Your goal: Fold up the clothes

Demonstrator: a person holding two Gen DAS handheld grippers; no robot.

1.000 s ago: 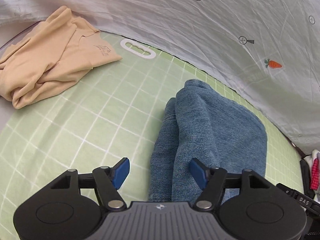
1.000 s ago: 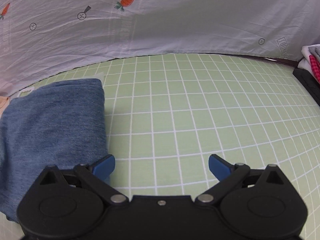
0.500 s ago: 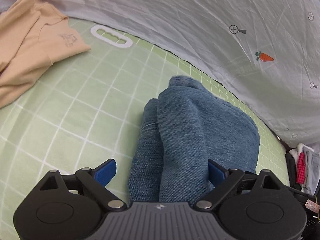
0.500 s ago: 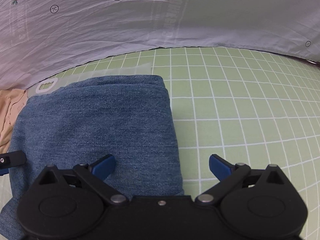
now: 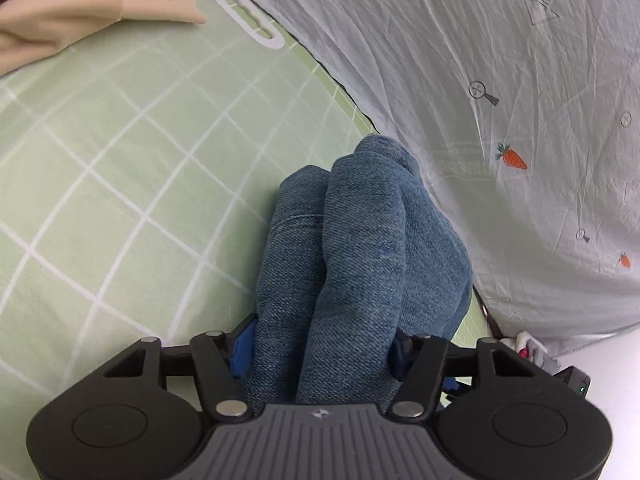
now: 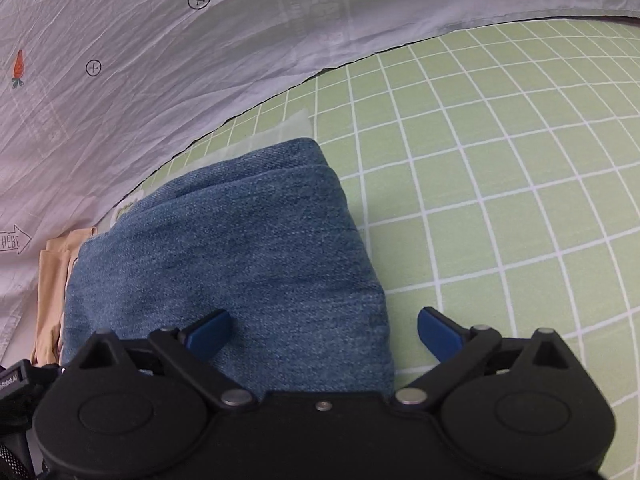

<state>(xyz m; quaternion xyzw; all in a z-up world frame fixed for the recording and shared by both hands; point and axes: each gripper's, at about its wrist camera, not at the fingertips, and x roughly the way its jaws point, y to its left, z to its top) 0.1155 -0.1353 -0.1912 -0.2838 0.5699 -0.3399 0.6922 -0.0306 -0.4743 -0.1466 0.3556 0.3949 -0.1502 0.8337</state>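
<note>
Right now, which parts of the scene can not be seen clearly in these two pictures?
- Near end of the folded jeans: both views, hidden behind each hand-held gripper's body.
- Beige garment: left wrist view, cut by the frame edge.
- Print on it: too small.
- White ring: right wrist view, mostly behind jeans.

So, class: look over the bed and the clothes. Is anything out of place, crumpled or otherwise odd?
The beige top lies rumpled and unfolded at the far corner of the green checked sheet, unlike the neatly folded jeans. A white plastic loop lies loose at the sheet's edge. Nothing looks spilled or damaged.
</note>
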